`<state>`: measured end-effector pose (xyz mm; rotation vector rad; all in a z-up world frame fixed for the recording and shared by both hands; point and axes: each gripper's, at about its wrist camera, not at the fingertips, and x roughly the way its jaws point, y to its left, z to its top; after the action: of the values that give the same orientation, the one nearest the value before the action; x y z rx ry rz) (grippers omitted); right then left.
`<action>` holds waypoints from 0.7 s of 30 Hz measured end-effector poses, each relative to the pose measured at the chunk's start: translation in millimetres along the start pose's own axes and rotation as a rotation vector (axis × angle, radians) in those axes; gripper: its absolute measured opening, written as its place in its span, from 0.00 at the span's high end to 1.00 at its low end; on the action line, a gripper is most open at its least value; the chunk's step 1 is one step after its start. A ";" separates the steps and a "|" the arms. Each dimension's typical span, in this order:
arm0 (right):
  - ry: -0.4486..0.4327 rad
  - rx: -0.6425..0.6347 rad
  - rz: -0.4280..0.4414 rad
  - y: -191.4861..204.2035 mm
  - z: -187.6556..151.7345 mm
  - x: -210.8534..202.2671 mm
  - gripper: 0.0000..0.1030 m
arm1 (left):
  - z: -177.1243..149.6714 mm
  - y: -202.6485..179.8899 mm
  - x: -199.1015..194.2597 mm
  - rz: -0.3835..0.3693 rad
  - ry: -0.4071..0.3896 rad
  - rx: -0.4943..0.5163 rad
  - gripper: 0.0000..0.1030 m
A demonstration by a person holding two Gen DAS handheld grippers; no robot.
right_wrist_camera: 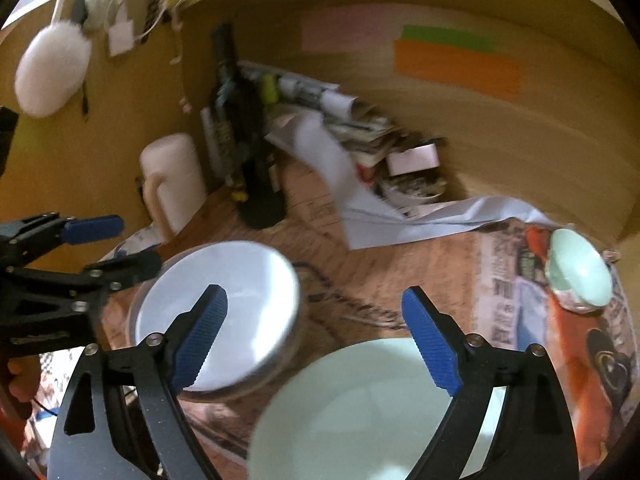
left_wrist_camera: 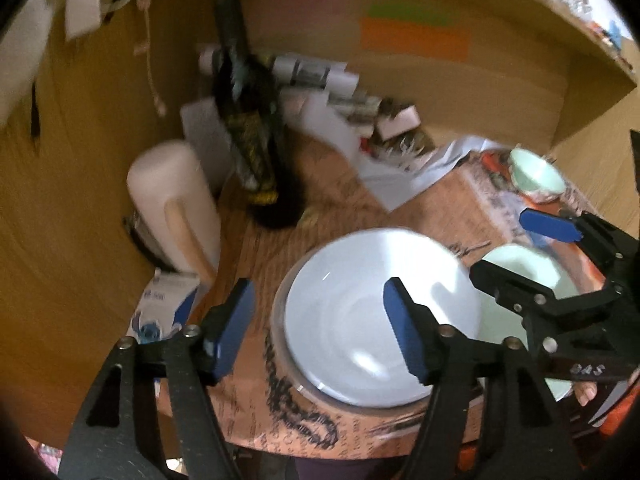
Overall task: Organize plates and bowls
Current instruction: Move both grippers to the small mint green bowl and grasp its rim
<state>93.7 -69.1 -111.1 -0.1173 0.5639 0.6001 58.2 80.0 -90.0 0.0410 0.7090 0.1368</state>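
Left gripper (left_wrist_camera: 320, 328) jaws wide, empty, over white plate (left_wrist_camera: 376, 320); right gripper (right_wrist_camera: 316, 344) wide, empty, above mint plate (right_wrist_camera: 360, 412).

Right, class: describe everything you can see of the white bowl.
The white bowl is round, glossy and smooth, apparently ceramic, with light glints inside. It looks empty and sits upright on the printed table cover, seemingly nested in a greyish dish whose rim shows beneath it. The mint plate lies close on its right; whether they touch is unclear. The left gripper is open with one finger over the bowl's inside and one outside its left rim; contact cannot be told.
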 end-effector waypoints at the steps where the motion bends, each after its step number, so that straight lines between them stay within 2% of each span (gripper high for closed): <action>1: -0.007 0.007 -0.011 -5.2 0.9 -2.8 0.15 | 5.5 -3.5 -2.6 -0.009 -0.016 0.005 0.32; 5: -0.040 0.047 -0.077 -36.5 5.8 -14.2 0.14 | 24.0 -16.9 -6.7 -0.039 -0.060 0.017 0.19; 9: -0.067 0.079 -0.137 -65.4 6.8 -24.8 0.12 | 43.7 -34.5 -2.2 -0.063 -0.077 0.032 0.18; 13: -0.098 0.095 -0.228 -98.0 7.7 -33.8 0.07 | 64.3 -52.7 12.5 -0.104 -0.056 0.034 0.16; 15: -0.109 0.111 -0.275 -117.2 7.2 -37.2 0.06 | 72.8 -62.1 21.1 -0.116 -0.043 0.036 0.12; 21: -0.085 0.191 -0.362 -177.7 3.5 -34.3 0.06 | 97.9 -97.1 54.1 -0.142 0.013 0.065 0.10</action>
<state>172.3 -231.7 -99.6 -0.0117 0.4995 0.1964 173.4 -7.8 -58.8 0.0513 0.7265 -0.0223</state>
